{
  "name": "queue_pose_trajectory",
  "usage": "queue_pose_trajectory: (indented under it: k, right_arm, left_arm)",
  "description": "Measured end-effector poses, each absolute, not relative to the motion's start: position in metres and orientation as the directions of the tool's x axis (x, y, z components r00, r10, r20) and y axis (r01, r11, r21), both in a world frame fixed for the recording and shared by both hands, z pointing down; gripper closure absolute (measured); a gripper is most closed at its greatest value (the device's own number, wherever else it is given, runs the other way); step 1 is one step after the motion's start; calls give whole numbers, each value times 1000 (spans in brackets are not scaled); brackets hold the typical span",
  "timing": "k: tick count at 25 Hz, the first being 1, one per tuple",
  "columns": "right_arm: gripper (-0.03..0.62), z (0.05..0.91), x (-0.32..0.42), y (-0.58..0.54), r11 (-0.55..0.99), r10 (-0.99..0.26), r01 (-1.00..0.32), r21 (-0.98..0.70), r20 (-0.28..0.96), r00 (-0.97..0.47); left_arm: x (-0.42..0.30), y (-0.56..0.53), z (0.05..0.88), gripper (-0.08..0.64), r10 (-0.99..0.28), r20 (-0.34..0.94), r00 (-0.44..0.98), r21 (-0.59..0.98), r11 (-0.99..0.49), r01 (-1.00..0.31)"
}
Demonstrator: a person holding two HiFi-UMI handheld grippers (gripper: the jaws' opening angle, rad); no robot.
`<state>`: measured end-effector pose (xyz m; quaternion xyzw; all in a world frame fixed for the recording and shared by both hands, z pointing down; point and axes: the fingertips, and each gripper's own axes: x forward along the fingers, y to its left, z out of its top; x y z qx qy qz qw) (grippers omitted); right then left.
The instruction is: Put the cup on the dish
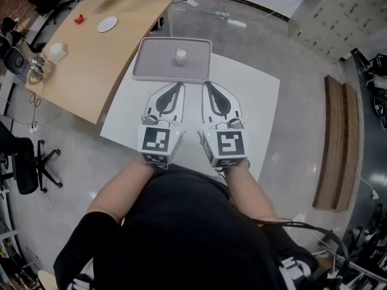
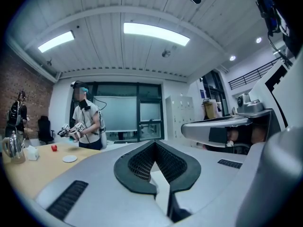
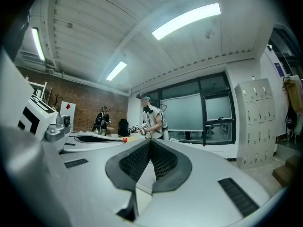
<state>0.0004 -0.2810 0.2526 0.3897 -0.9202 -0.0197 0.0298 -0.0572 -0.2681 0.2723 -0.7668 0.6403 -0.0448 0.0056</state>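
The cup (image 1: 181, 55) stands upright in the grey tray (image 1: 145, 65) at twelve o'clock from my claws. Its mouth faces up, as far as I can judge, and its long axis is vertical, so I see only a round rim. The dish (image 1: 107, 24) lies flat on the wooden table (image 1: 91, 71) at about ten o'clock, well apart from the tray. My left claw (image 1: 176, 86) and right claw (image 1: 207, 86) are both closed on nothing. I hold them side by side near my body, aimed at the tray, likely a ready pose before reaching.
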Motion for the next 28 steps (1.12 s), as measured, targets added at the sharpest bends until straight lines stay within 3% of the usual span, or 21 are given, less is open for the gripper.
queue_pose_trajectory:
  k: [6,28]
  right_arm:
    - [580,237,29,-249,683,-730,-729,44,40,-682]
    - [580,241,40,-230,694,-720,-719,40,42,-692]
  left_arm:
    - [-24,-237,261,560,-979,48,200,-67,-203,-977]
    - [-10,-219,259,560,-976,52,213,-82,-217,-973]
